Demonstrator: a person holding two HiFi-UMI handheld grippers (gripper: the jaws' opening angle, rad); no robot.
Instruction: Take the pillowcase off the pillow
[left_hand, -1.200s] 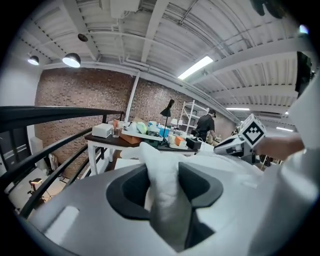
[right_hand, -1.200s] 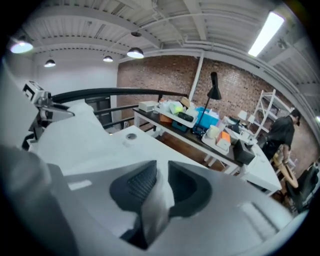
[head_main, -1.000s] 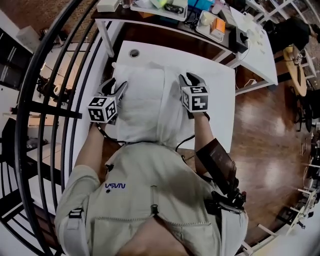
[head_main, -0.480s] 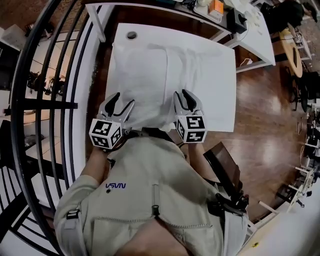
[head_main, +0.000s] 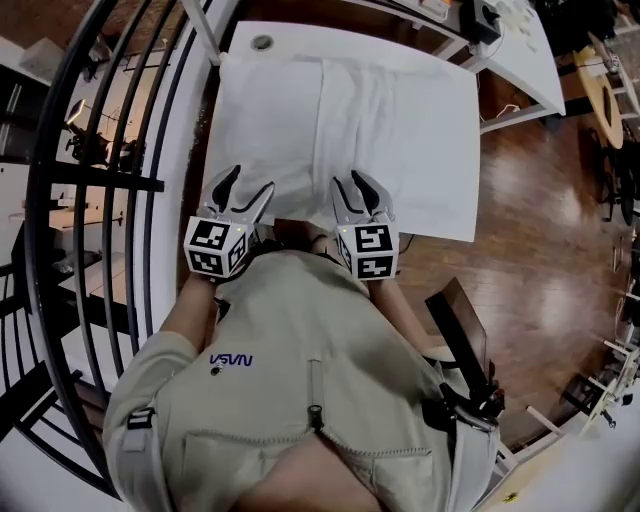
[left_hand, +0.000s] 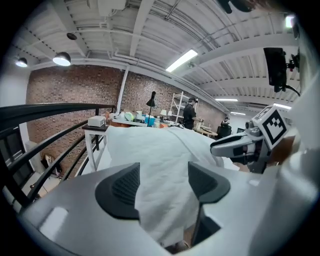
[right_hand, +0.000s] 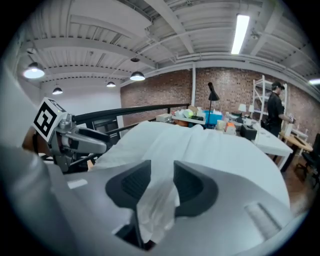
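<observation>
Beside the black railing, a person at a white bench works the near end of a pillowcase that lies flat across the top, the pillow unseen inside it. The left hand-held gripper stands released. Its jaws have just been opening wide, and a loose tongue of the cloth lies between them without being pinched. The right hand-held gripper, close alongside, is grasping a bunched fold of the same hem. Its jaws have just been easing apart too, though the cloth fills the narrow gap and touches both pads.

The likely trouble is the hem slipping free. With the left side let go and the right slackening, any tug would probably come from one corner only. That could skew the case or drag the pillow toward the bench's near edge, rather than stripping the cover off.
</observation>
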